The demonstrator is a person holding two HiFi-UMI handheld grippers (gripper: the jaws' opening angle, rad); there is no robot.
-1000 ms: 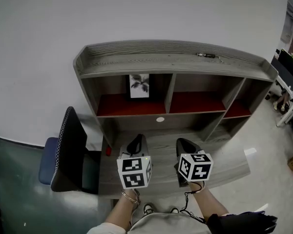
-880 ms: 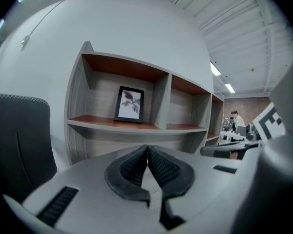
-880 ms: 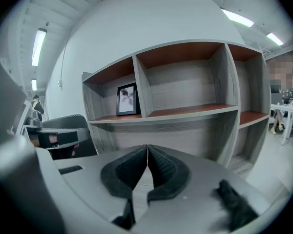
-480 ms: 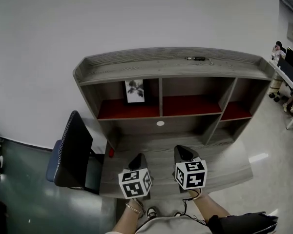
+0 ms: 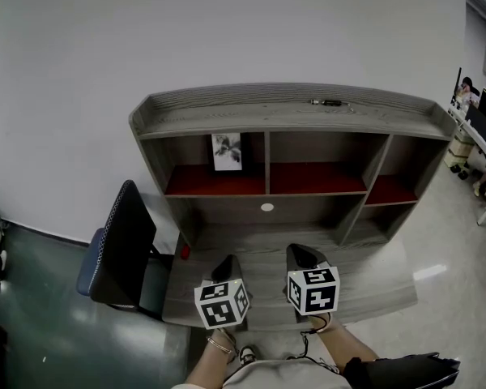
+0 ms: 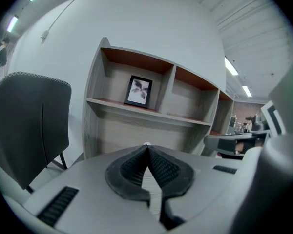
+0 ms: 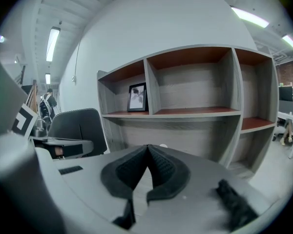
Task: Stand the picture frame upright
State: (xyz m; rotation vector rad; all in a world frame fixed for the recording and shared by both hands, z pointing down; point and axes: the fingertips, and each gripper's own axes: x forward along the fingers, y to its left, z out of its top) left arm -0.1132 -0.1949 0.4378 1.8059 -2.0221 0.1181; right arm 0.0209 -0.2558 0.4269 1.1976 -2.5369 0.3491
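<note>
The picture frame (image 5: 227, 151) stands upright in the left compartment of the desk hutch, on the red shelf; it is black-edged with a leaf print. The left gripper view has the frame (image 6: 138, 91) up on the shelf, and the right gripper view has the same frame (image 7: 137, 97) there too. My left gripper (image 5: 225, 267) hovers over the desk's front edge, shut and empty, its tips (image 6: 147, 147) meeting. Beside it my right gripper (image 5: 300, 255) is also shut with nothing in it, tips (image 7: 147, 147) touching. Both are well short of the frame.
A grey desk (image 5: 381, 278) carries a three-compartment hutch (image 5: 267, 113) with red shelves. A dark office chair (image 5: 123, 245) stands at the left. A small red object (image 5: 183, 252) lies on the desk's left side. A small dark item (image 5: 330, 102) rests on the hutch top.
Both grippers drew back toward the desk's front edge and lower in view. The head camera shifted, so the hutch sits lower and more centred. The frame has stayed upright.
</note>
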